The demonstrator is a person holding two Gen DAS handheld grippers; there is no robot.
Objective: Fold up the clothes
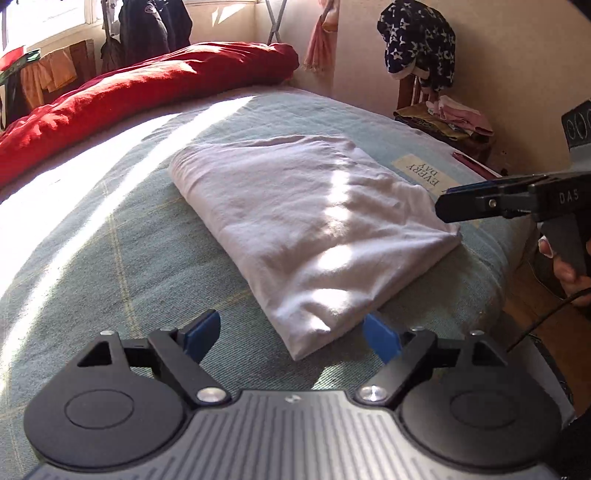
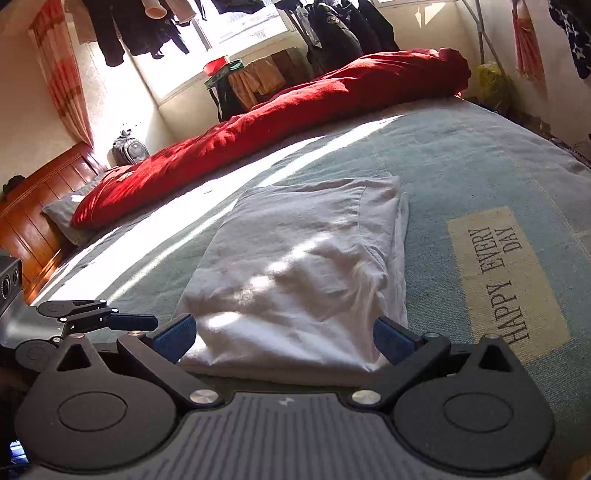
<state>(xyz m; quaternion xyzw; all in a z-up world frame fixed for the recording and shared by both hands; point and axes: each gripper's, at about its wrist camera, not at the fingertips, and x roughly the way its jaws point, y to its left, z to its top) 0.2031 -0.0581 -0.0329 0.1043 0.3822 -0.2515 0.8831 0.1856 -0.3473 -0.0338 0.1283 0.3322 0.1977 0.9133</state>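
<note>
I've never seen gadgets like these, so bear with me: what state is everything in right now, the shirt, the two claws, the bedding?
White garment: folded into a flat rectangle, lying on the bed.
Left claw: open, holding nothing, garment's near corner between its fingers.
Right claw: open, holding nothing, garment's near edge between its fingers.
Red duvet: bunched along the far side.
Green bedspread: spread flat, partly sunlit.

Home bedroom: bed with wooden headboard, red duvet, clothes hanging at the window, chair piled with laundry.
</note>
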